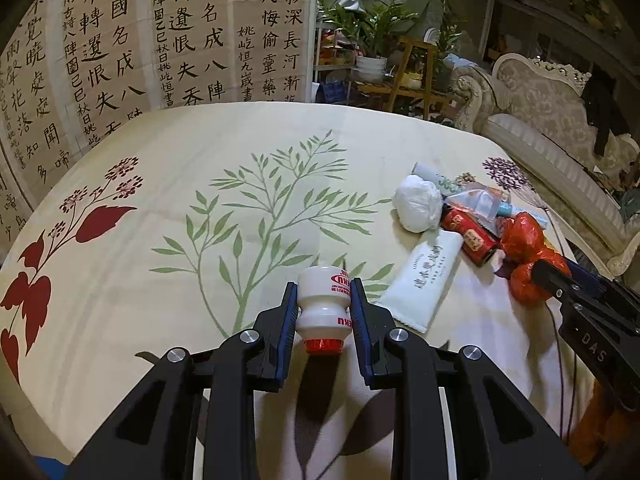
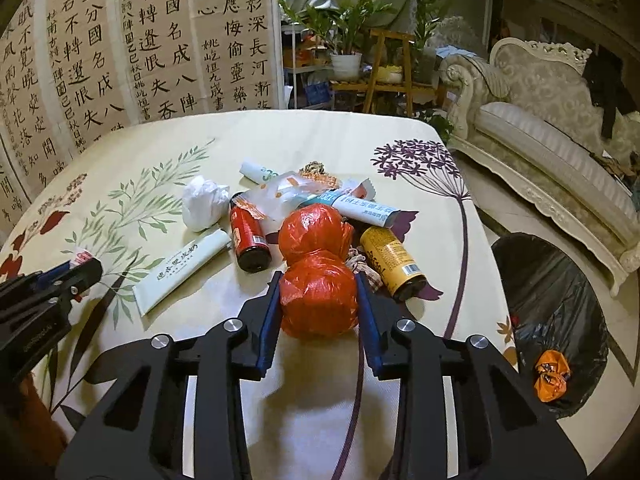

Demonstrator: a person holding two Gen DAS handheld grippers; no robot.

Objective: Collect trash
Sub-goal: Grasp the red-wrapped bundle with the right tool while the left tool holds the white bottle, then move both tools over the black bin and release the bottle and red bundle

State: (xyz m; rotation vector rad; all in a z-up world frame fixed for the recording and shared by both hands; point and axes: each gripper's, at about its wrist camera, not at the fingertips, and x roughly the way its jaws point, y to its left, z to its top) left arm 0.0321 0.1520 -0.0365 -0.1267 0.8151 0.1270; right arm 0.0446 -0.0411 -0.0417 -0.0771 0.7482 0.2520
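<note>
so the table (image 2: 168, 136), under its floral cloth, carries a heap of trash toward its right side, and a black-lined bin (image 2: 560, 280) stands on the floor just off that edge, with an orange wrapper (image 2: 552, 374) already lying in it. nearest in the heap is the knotted red plastic bag (image 2: 318, 300), two lobes of it; the right gripper (image 2: 318, 304) has its pads pressed on the near lobe, the far one resting among a red can (image 2: 248, 236), a yellow can (image 2: 394, 262), a white tube (image 2: 180, 268) and a crumpled tissue (image 2: 204, 202). the left gripper (image 1: 323, 312) is clamped on a small white bottle (image 1: 323, 300), red cap toward the camera. to do this well, i'd lift the bag straight up first so the trailing lobe clears the cans without dragging them, then swing over the bin's mouth before letting go; thin plastic may slip, so keep the squeeze firm.
</note>
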